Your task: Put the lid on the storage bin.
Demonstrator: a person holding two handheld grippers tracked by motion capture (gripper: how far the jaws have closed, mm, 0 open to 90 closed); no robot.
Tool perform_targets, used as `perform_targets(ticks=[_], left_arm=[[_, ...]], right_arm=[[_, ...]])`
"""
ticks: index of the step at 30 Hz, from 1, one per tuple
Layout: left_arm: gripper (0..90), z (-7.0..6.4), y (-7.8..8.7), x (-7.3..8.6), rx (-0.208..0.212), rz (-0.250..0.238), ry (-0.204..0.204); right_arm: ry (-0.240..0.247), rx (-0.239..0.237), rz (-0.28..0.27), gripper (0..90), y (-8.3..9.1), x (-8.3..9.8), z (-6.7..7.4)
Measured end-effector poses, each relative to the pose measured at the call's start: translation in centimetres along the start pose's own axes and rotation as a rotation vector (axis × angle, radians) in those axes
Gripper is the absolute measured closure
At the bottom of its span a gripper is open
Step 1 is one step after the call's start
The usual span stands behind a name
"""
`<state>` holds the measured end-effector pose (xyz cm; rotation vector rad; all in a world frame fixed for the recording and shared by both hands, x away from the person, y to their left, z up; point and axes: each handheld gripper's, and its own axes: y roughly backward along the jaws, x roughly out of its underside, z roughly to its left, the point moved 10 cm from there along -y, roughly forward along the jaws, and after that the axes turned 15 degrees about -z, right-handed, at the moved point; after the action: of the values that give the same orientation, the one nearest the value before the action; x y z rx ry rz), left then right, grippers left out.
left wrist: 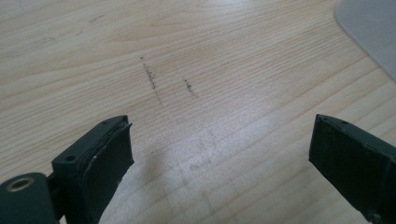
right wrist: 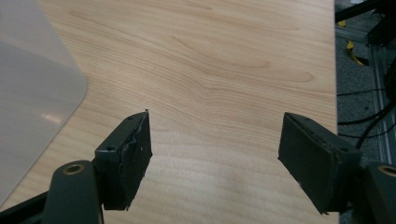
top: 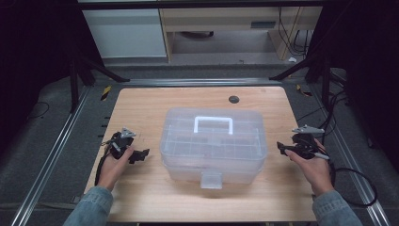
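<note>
- High view: a clear plastic storage box (top: 212, 143) with a white handle (top: 213, 124) sits mid-table on the pale wooden tabletop (top: 141, 101), lid down.
- Left gripper (top: 134, 155) rests just beside the box's left side, jaws spread wide, gripping nothing.
- Right gripper (top: 284, 148) sits off the box's right side, also wide open and empty.
- Left gripper view: dark scuff marks (left wrist: 152, 81) on the wood.

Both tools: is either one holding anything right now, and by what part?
Nothing is held. The left tool and right tool are open over bare table, either side of the clear storage box, not touching it.
</note>
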<state>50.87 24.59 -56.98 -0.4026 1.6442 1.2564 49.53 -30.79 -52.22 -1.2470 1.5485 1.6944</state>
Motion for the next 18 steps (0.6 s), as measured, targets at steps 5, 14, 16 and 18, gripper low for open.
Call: perform_targets(ticks=[5,14,16,18], left_arm=[[5.7,0.4,-1.6,-0.1,-0.009,0.027,-0.016],[3.9,1.7,-3.5,-0.6,-0.03,0.014,0.035],[3.9,1.9,-3.8,-0.7,-0.034,0.006,0.055],[3.2,1.9,-4.0,-0.8,-0.034,-0.003,0.054]], right_arm=[[0.012,-0.002,0.027,25.6,-2.4,0.3,-0.2],[-0.041,0.039,0.011,24.4,-6.1,0.1,-1.9],[-0.052,0.05,0.011,23.9,-6.6,0.3,-2.1],[-0.069,0.06,0.015,23.3,-7.2,0.4,-2.2]])
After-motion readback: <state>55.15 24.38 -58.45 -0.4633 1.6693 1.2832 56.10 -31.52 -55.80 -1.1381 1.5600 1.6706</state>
